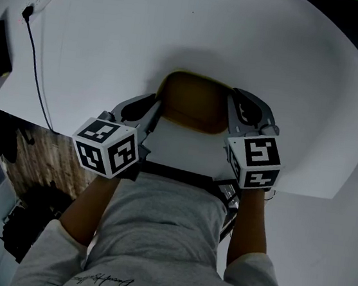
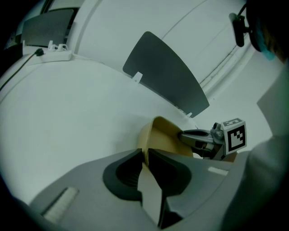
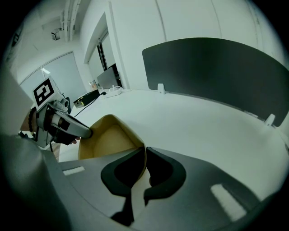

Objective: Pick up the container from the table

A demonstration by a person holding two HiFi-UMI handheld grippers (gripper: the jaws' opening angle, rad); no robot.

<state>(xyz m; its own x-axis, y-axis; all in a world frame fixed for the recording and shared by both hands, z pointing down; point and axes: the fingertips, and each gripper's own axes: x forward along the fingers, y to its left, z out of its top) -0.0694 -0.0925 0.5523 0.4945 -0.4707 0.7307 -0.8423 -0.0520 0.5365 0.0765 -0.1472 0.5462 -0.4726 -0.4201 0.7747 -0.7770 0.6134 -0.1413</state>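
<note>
1. Your left gripper (image 2: 145, 159) is clamped on the left wall of the container (image 1: 194, 102), its pads pinching the thin rim.
2. Your right gripper (image 3: 145, 155) bites the container's opposite, right wall the same way.
3. The container lies between them, and its longer side seems to run from one gripper to the other.
4. It appears to rest on the white table (image 1: 113, 47), close to your edge. I judge the lift should go straight up, with both hands level.
</note>
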